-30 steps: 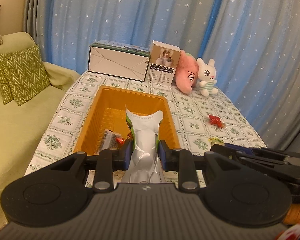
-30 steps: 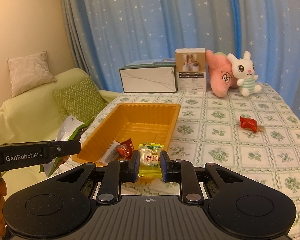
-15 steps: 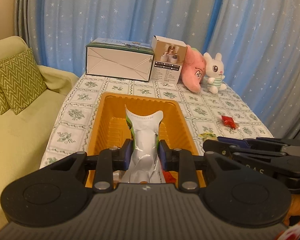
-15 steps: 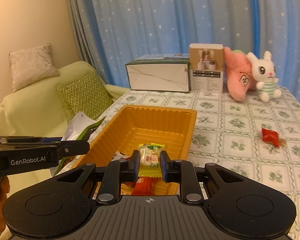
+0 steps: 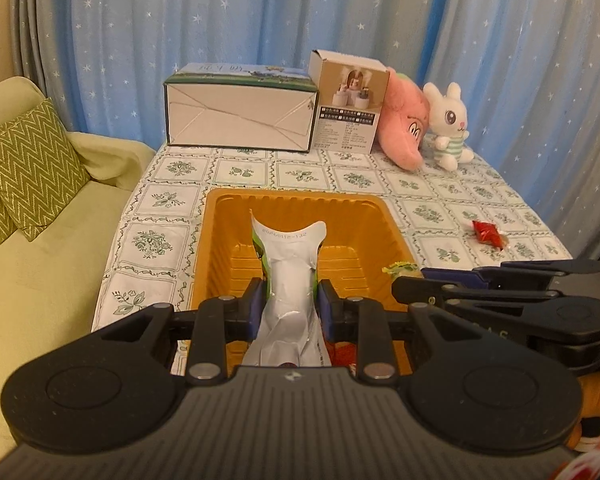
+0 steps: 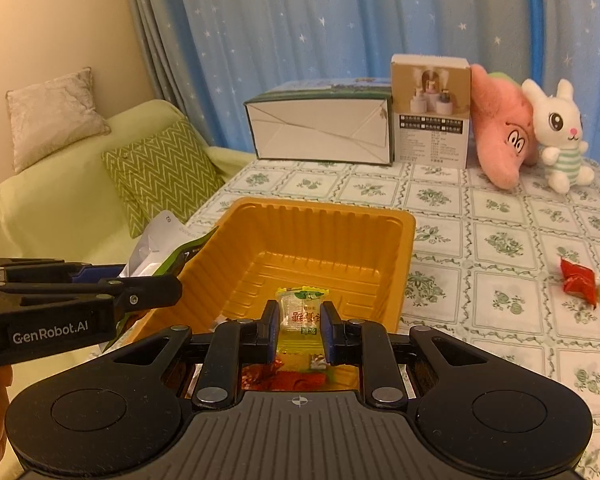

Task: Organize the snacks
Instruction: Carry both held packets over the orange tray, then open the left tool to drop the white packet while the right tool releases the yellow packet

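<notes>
An orange plastic tray [image 5: 292,204] stands on the patterned tablecloth; it also shows in the right wrist view [image 6: 320,216]. My left gripper [image 5: 290,306] is shut on a silver and green snack bag [image 5: 290,272] held over the tray's near end. My right gripper [image 6: 299,326] is shut on a small yellow wrapped snack [image 6: 300,312], also over the tray's near end. Red wrapped snacks [image 6: 284,378] lie in the tray below it. A red wrapped candy [image 6: 578,280] lies on the cloth right of the tray; it also shows in the left wrist view [image 5: 486,233].
A white and green carton [image 5: 240,114], a small beige box [image 5: 350,106], a pink plush [image 5: 406,132] and a white bunny plush [image 5: 448,124] line the table's far edge. A green sofa with a zigzag cushion [image 5: 24,164] is left of the table.
Both grippers have moved forward over the tray with their snacks still held. The tray now fills more of both views and its near end is under the fingers.
</notes>
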Tool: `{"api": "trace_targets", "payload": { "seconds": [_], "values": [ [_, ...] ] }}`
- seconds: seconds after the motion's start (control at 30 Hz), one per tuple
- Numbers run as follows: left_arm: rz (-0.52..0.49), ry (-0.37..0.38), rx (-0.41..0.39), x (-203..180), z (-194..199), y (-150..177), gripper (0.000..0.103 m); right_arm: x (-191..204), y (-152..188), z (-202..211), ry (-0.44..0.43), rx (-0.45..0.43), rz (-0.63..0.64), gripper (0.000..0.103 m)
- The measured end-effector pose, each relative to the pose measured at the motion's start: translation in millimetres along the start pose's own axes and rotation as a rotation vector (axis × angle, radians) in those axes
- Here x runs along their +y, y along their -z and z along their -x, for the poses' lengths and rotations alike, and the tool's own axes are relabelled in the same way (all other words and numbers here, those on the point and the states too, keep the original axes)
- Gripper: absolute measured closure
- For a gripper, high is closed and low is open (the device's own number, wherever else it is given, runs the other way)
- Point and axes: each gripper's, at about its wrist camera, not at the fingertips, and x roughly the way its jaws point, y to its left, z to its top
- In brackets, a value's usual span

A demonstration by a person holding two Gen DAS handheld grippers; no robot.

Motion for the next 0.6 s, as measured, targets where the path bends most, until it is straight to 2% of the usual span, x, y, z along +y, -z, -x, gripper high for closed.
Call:
{"api": "trace_targets", "payload": {
  "seconds": [0.4,0.6],
  "values": [
    [0.034,0.012,0.060,17,-51,-13,0.077,-15,-12,-48,-0.003,0.046,-0.016,0.081],
    [0.013,0.009,0.079,18,-70,-14,0.077,-23,-14,-60,0.002,0.052,-0.034,0.081]
  ]
}}
